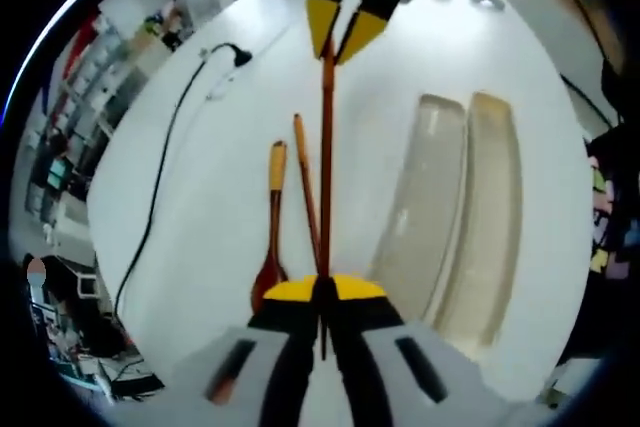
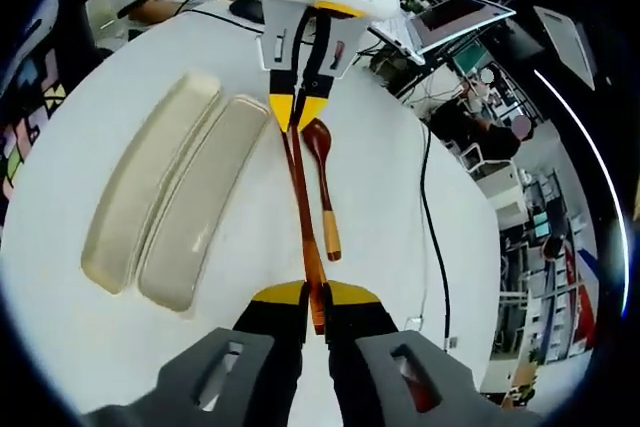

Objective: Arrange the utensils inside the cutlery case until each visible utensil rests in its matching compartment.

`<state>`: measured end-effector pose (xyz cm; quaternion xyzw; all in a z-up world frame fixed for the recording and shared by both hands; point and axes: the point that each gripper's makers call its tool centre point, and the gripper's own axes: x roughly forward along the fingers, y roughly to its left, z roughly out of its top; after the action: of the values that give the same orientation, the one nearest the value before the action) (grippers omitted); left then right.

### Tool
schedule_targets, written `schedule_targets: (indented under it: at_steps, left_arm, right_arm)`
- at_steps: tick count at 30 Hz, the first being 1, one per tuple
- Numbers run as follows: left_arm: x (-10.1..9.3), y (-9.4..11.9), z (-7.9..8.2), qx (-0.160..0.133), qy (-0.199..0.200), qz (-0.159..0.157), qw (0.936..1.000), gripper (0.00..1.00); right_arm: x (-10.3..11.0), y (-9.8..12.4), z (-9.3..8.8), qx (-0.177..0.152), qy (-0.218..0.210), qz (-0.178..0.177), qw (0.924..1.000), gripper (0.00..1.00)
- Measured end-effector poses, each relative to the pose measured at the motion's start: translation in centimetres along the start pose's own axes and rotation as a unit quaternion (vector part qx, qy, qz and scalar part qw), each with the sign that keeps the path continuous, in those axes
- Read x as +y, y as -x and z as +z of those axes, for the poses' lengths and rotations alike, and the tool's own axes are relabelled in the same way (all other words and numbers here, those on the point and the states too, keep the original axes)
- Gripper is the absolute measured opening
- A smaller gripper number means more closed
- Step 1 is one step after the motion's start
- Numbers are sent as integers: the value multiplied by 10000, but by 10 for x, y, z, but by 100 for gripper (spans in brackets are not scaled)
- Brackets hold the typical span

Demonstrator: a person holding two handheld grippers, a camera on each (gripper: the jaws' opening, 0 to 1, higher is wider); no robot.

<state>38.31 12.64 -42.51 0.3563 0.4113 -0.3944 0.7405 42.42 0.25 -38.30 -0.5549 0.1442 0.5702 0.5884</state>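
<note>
From my end the chopsticks (image 1: 326,147) and spoon (image 1: 272,237) look like glossy lacquered wood, reddish-brown, spoon handle lighter. The cutlery case (image 2: 160,202) reads as frosted translucent plastic, matt. Table (image 1: 210,207) is smooth matt white. Gripper tips look yellow plastic on black.

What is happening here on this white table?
A person works with two tongs on a white table. Both tongs grip the same chopstick, one at each end: the left tongs and the right tongs. A second chopstick and a wooden spoon lie on the table beside it. The cutlery case, with two long compartments, sits next to them and holds no utensil yet.
</note>
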Motion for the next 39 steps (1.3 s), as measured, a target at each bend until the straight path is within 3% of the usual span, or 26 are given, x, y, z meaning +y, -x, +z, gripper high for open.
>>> schedule_targets:
  at_steps: [9,17,20,25,29,31,39]
  left_arm:
    - [-43,18,12,107,-555,-172,9983,4]
    - [-77,23,4,287,-853,-436,9950,4]
    - [-87,24,4,218,-806,-582,9948,4]
    - [-105,20,-4,357,-934,-752,9921,4]
    - [-111,18,-11,464,-1047,-759,9905,4]
    - [-113,18,-10,410,-1000,-803,9909,4]
    - [-112,14,-22,502,-1013,-840,9900,4]
  right_arm:
    - [36,31,6,-57,-345,143,9993,5]
    - [86,47,16,-241,-1334,357,9901,5]
    - [100,49,15,-186,-1315,445,9901,5]
    - [118,47,19,-191,-1314,584,9894,5]
    - [128,41,20,-78,-1327,622,9892,5]
    - [131,37,15,92,-1559,549,9862,5]
    - [143,27,22,25,-1631,727,9839,5]
